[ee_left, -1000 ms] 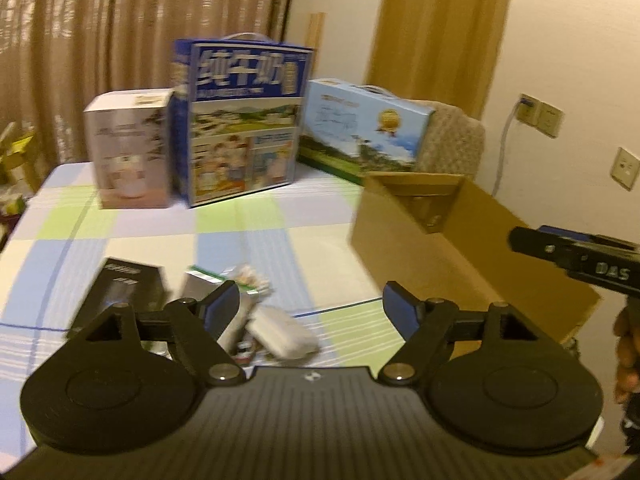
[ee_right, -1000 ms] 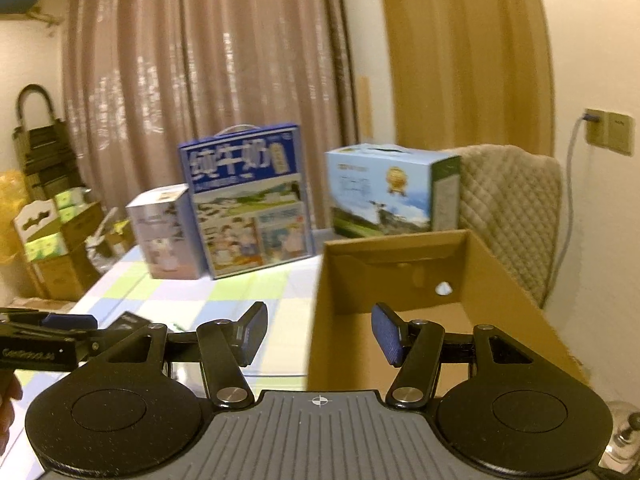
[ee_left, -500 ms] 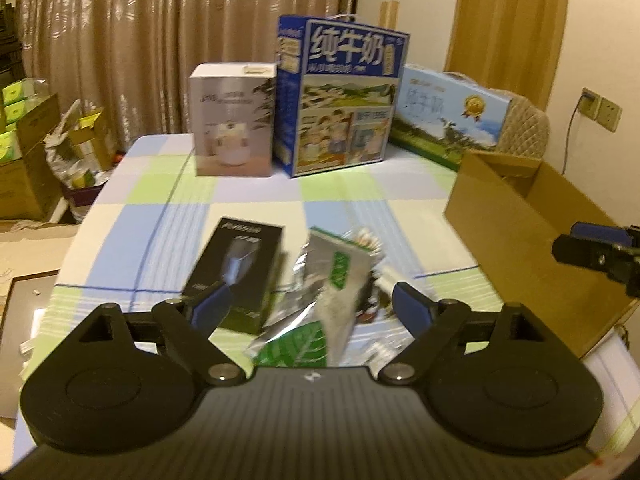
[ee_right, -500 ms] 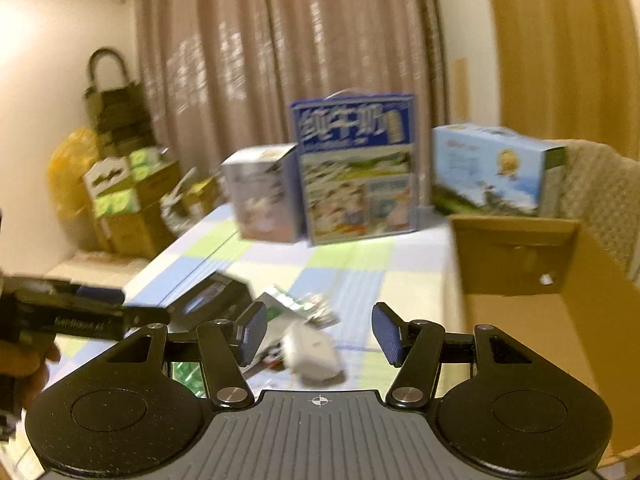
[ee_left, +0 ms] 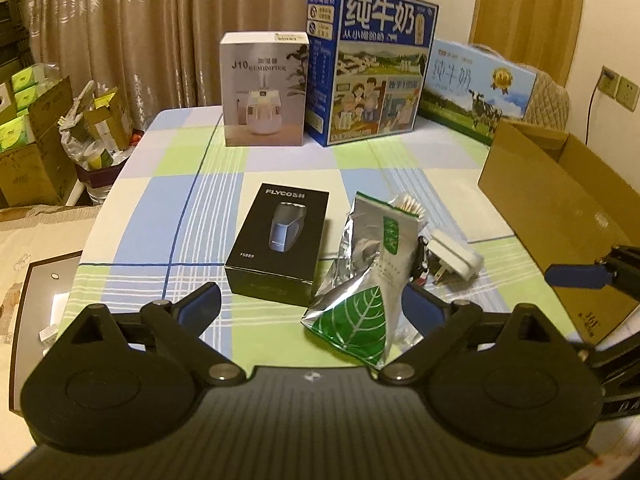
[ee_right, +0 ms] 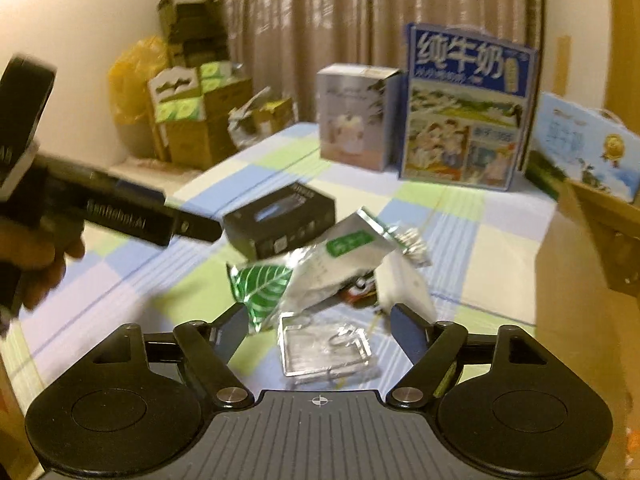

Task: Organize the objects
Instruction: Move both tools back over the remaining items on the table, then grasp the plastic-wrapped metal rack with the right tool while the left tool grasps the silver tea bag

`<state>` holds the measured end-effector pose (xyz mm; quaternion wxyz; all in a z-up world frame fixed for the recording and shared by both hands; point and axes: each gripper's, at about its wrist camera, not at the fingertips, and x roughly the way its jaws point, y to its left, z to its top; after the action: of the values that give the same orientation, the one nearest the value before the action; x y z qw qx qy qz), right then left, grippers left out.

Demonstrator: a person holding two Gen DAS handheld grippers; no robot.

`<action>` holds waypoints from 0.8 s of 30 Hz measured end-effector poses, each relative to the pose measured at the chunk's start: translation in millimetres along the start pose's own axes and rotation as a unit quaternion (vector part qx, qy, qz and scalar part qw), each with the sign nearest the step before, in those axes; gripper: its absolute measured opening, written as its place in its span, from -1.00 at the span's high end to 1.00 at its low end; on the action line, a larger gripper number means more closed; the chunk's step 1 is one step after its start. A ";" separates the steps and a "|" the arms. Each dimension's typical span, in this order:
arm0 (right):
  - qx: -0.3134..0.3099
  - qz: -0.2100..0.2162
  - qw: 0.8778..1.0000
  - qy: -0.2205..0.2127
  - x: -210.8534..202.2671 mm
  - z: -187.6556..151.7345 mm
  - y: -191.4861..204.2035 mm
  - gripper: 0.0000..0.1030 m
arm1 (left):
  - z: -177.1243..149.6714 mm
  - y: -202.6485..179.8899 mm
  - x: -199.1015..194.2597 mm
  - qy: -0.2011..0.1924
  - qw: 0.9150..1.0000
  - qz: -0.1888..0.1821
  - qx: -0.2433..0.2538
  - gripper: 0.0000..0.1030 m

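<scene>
Left gripper (ee_left: pixel 310 304) hovering over near edge of checked tablecloth (ee_left: pixel 280 160), fingers spread wide, nothing btwn them. Right gripper (ee_right: pixel 318 326) also wide apart, empty, low over clear plastic case (ee_right: pixel 326 350) w/ metal bits inside. Black shaver box (ee_left: pixel 280 242) flat at table centre. Silver-green foil pouch (ee_left: pixel 366 276) just right of it, propped up, touching box edge. Cotton swabs (ee_left: pixel 408 204) behind pouch top. White plug adapter (ee_left: pixel 454 260) right of pouch, near open cardboard box (ee_left: pixel 560 216) at table's right edge. At back: humidifier box (ee_left: pixel 264 88), tall blue milk carton (ee_left: pixel 370 60), light blue milk carton (ee_left: pixel 476 80), all upright. Right view blurred; small red item under pouch, can't tell what.
</scene>
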<state>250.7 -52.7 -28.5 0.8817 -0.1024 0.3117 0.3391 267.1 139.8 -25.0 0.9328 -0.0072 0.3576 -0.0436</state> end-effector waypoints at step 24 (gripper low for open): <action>-0.003 0.021 0.994 0.104 86.6 -9.4 -15.4 -0.57 | 10.3 14.7 41.5 0.025 1.000 0.016 -0.001 -0.90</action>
<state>306.3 -21.7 -90.0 0.8372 -0.1331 0.4026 0.3455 305.9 150.7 -45.7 0.9241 -0.0015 0.3810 -0.0280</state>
